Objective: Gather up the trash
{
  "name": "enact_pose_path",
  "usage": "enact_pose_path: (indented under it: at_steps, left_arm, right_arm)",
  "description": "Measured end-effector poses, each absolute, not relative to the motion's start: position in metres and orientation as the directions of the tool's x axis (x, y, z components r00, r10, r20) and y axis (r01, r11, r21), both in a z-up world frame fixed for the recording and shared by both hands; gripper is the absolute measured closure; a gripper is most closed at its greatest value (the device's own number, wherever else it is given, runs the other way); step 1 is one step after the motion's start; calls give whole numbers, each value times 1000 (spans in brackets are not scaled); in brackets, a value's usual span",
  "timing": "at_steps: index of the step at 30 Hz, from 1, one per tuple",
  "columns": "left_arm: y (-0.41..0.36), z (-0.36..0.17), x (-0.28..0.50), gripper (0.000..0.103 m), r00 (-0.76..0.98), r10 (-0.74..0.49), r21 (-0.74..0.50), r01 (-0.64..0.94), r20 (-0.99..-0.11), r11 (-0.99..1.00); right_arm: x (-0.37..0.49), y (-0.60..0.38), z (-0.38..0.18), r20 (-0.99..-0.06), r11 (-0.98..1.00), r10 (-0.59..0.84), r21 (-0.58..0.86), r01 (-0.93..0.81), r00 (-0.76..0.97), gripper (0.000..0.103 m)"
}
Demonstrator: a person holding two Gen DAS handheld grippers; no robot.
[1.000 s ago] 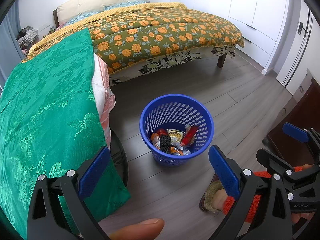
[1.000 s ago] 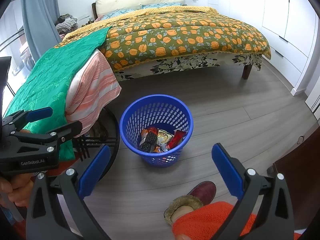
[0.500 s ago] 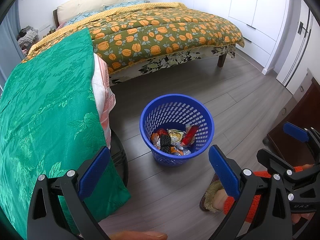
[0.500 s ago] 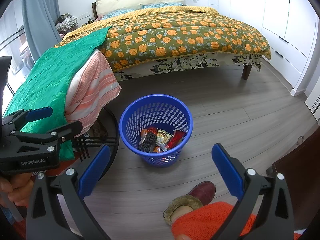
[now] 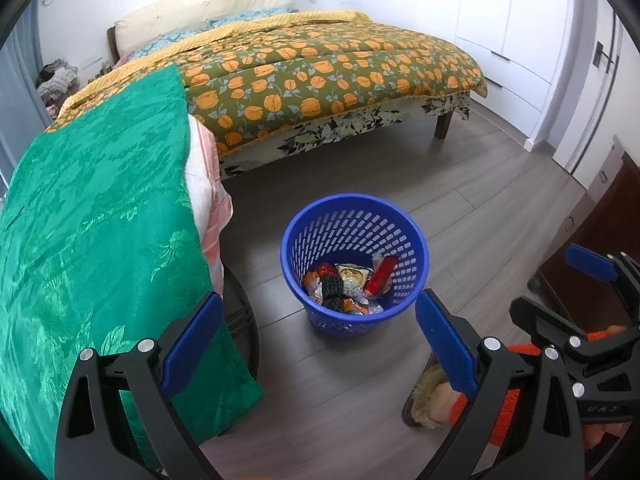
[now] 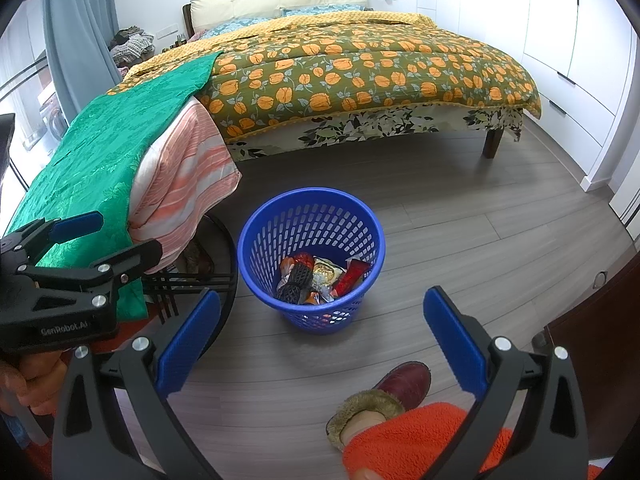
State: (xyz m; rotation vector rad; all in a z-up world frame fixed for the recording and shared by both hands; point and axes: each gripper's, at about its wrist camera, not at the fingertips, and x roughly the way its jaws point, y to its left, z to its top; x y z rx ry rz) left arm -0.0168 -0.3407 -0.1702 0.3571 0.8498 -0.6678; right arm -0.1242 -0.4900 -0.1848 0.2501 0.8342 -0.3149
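A blue perforated waste basket (image 5: 414, 240) stands on the grey wood floor; it also shows in the right wrist view (image 6: 256, 240). Inside lie several wrappers (image 5: 352, 280) and a black mesh piece (image 6: 296, 280). My left gripper (image 5: 316, 344) is open and empty, held above the floor just in front of the basket. My right gripper (image 6: 320, 336) is open and empty, also in front of the basket. The right gripper appears at the right edge of the left wrist view (image 5: 588, 304); the left gripper appears at the left of the right wrist view (image 6: 76, 248).
A bed (image 5: 320, 68) with an orange-flowered cover fills the back. A green cloth (image 5: 92, 220) over a striped cloth (image 6: 188, 188) drapes a round stand on the left. A slippered foot (image 6: 384, 396) and orange sleeve are near the bottom. A dark cabinet (image 5: 600, 232) stands right.
Both grippers have stayed almost still. A fingertip at the bottom of the left wrist view has dropped nearly out of sight.
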Motion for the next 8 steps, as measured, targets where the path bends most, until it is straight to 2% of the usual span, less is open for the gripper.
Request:
enact_pose_path:
  at_steps: [8]
  left_arm:
    - [-343, -170, -16, 7, 457, -384, 30, 673, -803, 739]
  right_arm:
    - [-126, -496, -188, -759, 924, -176, 92, 371, 627, 5]
